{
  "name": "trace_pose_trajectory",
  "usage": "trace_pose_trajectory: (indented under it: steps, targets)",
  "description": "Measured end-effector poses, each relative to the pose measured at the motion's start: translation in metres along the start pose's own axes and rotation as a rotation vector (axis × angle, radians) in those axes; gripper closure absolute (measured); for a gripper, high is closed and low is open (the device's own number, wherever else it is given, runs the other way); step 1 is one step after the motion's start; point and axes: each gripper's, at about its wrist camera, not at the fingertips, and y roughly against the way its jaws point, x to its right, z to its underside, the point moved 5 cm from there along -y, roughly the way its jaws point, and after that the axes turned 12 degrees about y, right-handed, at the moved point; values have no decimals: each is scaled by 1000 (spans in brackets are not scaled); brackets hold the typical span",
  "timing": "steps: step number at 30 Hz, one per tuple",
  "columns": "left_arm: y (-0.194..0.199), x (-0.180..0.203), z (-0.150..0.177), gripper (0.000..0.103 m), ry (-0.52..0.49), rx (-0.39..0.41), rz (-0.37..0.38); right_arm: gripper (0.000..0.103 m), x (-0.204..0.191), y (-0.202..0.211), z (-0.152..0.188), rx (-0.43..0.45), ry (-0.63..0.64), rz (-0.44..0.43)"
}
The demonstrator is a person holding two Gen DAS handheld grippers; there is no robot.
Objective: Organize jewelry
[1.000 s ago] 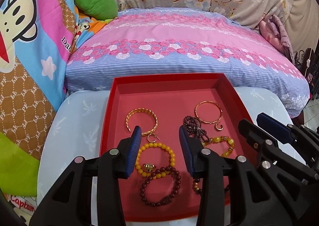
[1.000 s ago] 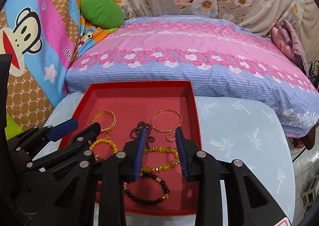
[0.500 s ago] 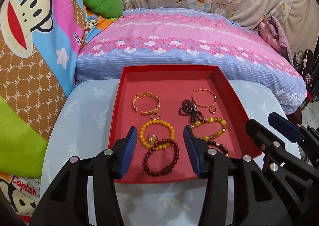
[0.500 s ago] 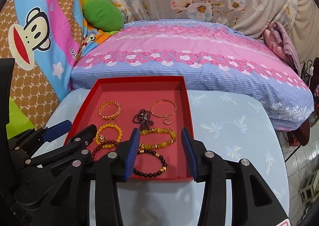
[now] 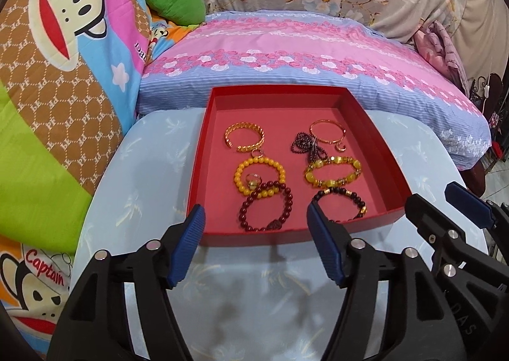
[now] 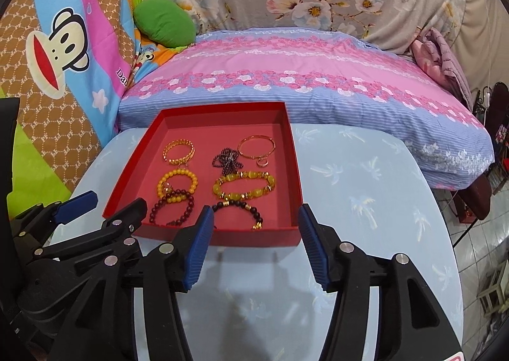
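Note:
A red tray (image 5: 203, 144) (image 6: 294, 170) sits on a pale blue table and holds several bracelets in two columns. On the left lie a gold cuff (image 5: 245, 137), a yellow bead bracelet (image 5: 259, 175) with a small ring inside it, and a dark red bead bracelet (image 5: 265, 210). On the right lie a thin gold bangle (image 5: 327, 132), a dark bead string (image 5: 307, 148), a yellow stone bracelet (image 5: 332, 171) and a black bead bracelet (image 5: 342, 202). My left gripper (image 5: 254, 218) is open and empty in front of the tray's near wall. My right gripper (image 6: 254, 218) is open and empty beside it.
The pale blue table (image 6: 366, 202) has bare surface right of the tray and in front of it. A pink and blue pillow (image 5: 302, 52) lies behind the table. A cartoon monkey blanket (image 5: 63, 43) and a green cushion (image 5: 173, 0) are at the left.
Both grippers have drawn back from over the tray to in front of its near wall, and their jaws have opened wider. The jewelry has not moved.

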Motion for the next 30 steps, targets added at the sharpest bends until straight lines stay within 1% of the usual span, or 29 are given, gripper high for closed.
trace_pose_trajectory:
  steps: [3, 7, 9, 11, 13, 16, 25, 30]
  targets:
    - [3, -4, 9, 35, 10, -10, -6, 42, 0, 4, 9, -3, 3, 12]
    - [6, -8, 20, 32, 6, -15, -17, 40, -2, 7, 18, -12, 6, 16]
    - [8, -10, 24, 28, 8, -16, -26, 38, -1, 9, 22, -16, 5, 16]
    - [9, -12, 28, 23, 15, -16, -34, 36, 0, 11, 26, -19, 0, 15]
    - [10, -15, 30, 20, 22, -17, -37, 31, 1, 14, 30, -21, -1, 19]
    - [13, -19, 34, 16, 29, -19, -42, 27, 2, 17, 33, -21, -1, 23]
    - [18, -25, 46, 11, 40, -29, -57, 20, 0, 23, 42, -31, 12, 38]
    - [20, -28, 52, 11, 38, -36, -66, 19, -2, 26, 46, -38, 35, 51]
